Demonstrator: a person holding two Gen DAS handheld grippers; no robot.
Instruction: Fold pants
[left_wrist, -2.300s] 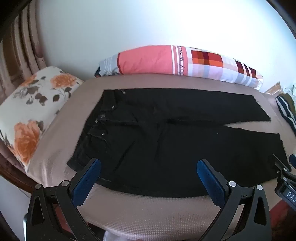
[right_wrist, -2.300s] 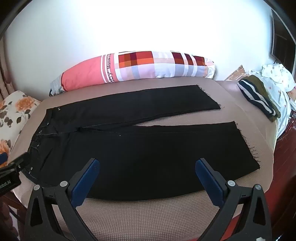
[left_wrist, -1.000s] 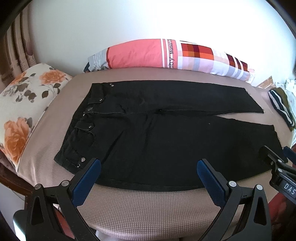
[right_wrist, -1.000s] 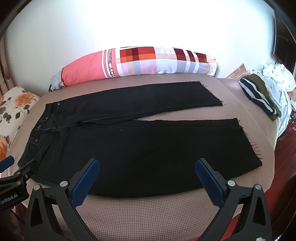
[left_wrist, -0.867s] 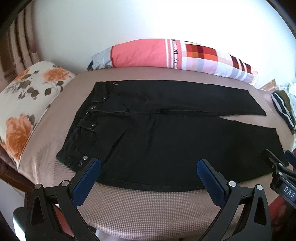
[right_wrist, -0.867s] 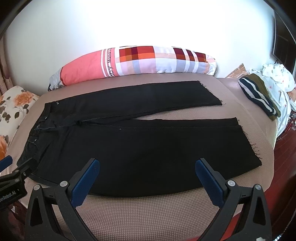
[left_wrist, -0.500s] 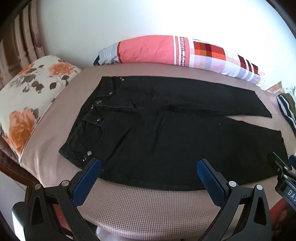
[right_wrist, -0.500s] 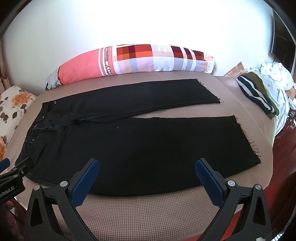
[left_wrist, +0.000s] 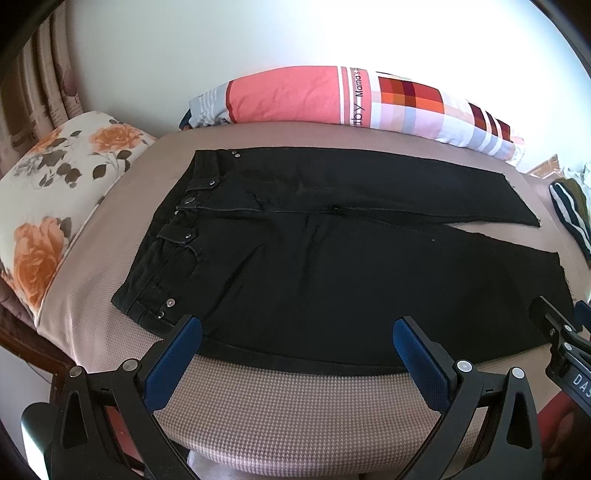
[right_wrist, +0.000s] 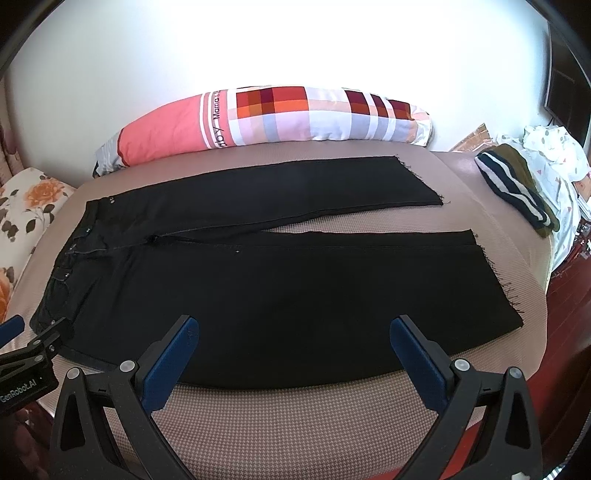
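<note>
Nothing was folded yet: the black pants (right_wrist: 280, 295) lay flat on the bed (right_wrist: 295, 421), legs spread apart. I held my left gripper (left_wrist: 297, 343) and right gripper (right_wrist: 293, 341) above the near edge, jaws spread wide, empty. Every fold remained.
</note>
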